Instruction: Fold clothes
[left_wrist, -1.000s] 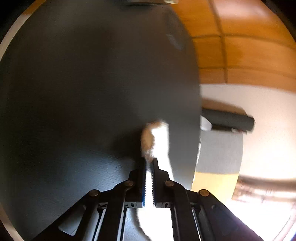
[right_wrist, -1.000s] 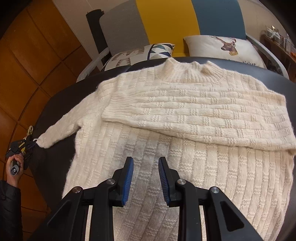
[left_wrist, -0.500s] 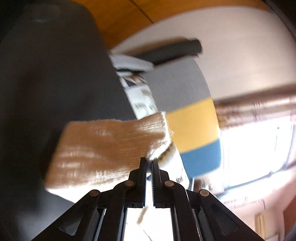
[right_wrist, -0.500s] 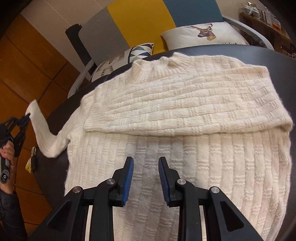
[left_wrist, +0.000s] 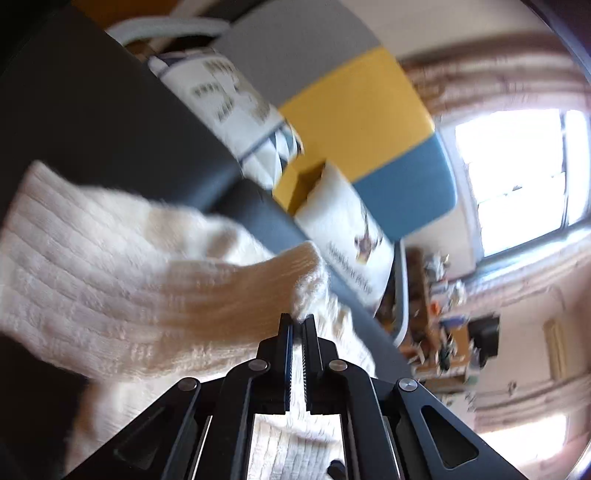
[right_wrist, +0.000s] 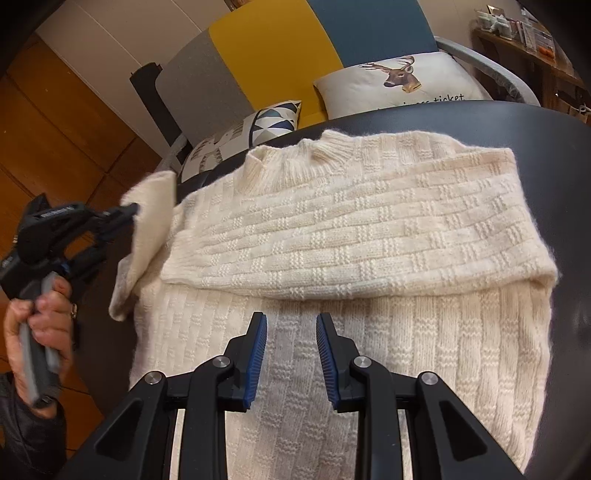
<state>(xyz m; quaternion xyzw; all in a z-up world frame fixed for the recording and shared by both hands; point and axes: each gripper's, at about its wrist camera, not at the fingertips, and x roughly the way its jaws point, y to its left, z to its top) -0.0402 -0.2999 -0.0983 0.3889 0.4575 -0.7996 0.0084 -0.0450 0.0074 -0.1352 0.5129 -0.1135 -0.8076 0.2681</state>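
A cream knitted sweater (right_wrist: 369, 236) lies on the dark round table (right_wrist: 561, 155), its right sleeve folded across the chest. My left gripper (left_wrist: 298, 320) is shut on the cuff of the sweater's left sleeve (left_wrist: 122, 280) and holds it raised off the table. From the right wrist view, that left gripper (right_wrist: 131, 210) sits at the left, held by a hand (right_wrist: 40, 317), with the lifted sleeve (right_wrist: 147, 229) hanging beside the sweater's shoulder. My right gripper (right_wrist: 290, 328) hovers open over the sweater's lower body, nothing between its fingers.
Behind the table stands a sofa (right_wrist: 266, 55) in grey, yellow and blue panels, with a deer-print cushion (right_wrist: 399, 81) and a triangle-pattern cushion (right_wrist: 251, 125). Wooden flooring (right_wrist: 55, 122) lies to the left. A cluttered shelf (right_wrist: 517, 29) stands at the far right.
The left gripper lifted the sleeve cuff off the table at the far left and carried it up and in towards the sweater's shoulder. The right gripper drifted slightly over the sweater, still open.
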